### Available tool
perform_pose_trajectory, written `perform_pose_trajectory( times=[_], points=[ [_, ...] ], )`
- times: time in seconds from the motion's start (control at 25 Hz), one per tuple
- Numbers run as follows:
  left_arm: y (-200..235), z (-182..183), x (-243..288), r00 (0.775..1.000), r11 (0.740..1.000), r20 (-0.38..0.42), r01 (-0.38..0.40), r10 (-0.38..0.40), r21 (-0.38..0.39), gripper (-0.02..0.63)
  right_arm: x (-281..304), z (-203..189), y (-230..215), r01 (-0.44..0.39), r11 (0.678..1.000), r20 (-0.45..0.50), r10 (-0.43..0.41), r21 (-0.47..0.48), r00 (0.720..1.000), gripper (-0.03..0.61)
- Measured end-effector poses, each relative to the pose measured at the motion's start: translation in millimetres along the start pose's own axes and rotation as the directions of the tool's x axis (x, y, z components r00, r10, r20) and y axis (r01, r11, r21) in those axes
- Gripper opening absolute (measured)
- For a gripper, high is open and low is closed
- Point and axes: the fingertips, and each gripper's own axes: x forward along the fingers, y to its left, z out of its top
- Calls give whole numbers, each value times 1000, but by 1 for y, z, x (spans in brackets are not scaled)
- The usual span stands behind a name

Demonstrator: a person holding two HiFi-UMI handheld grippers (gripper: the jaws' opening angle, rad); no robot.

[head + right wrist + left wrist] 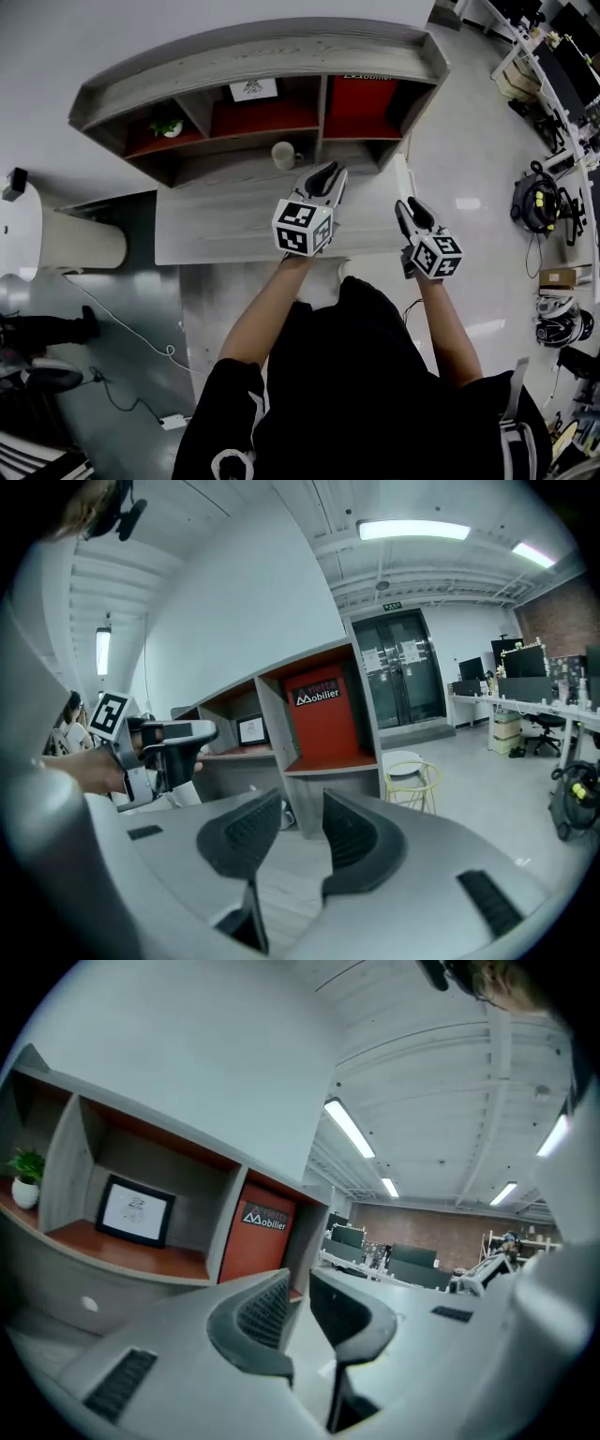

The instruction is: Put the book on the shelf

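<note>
Over the desk (216, 223), left gripper (328, 171) outstretched

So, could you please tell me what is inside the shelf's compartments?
In the shelf, left holds a potted plant, the middle a framed picture, the right a red surface with white lettering; book or back panel, I cannot tell. Its corners are shadowed.

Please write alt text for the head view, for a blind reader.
A person holds the left gripper and right gripper, both empty, over a grey desk. Behind it stands a shelf with a small plant; a mug is on the desk.
</note>
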Motion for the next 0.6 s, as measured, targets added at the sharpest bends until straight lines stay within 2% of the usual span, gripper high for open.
perform_pose_trajectory(
  times=[0.12,0.24,0.32,0.44,0.52,0.6],
  points=[
    [8,-18,-63,1000,1000,-12,4,-4,-4,54,-16,-14,36,-18,1000,23,17,15,1000,126],
    [9,-52,-121,1000,998,-8,29,-29,-59,41,-37,-38,64,-53,995,60,49,80,997,86],
    [10,-77,-152,999,996,-25,26,-28,-91,30,-54,-56,74,-19,995,56,14,95,998,51],
    [5,-110,-192,998,993,-57,-1,-5,-121,20,-79,-78,86,39,997,16,-40,74,999,11],
    [-3,-125,-215,998,991,-68,-24,15,-130,15,-93,-83,95,41,997,11,-42,59,999,0],
    [-12,-135,-233,996,993,-82,-52,43,-108,15,-103,-79,102,44,999,22,-44,-2,999,0]
  ],
)
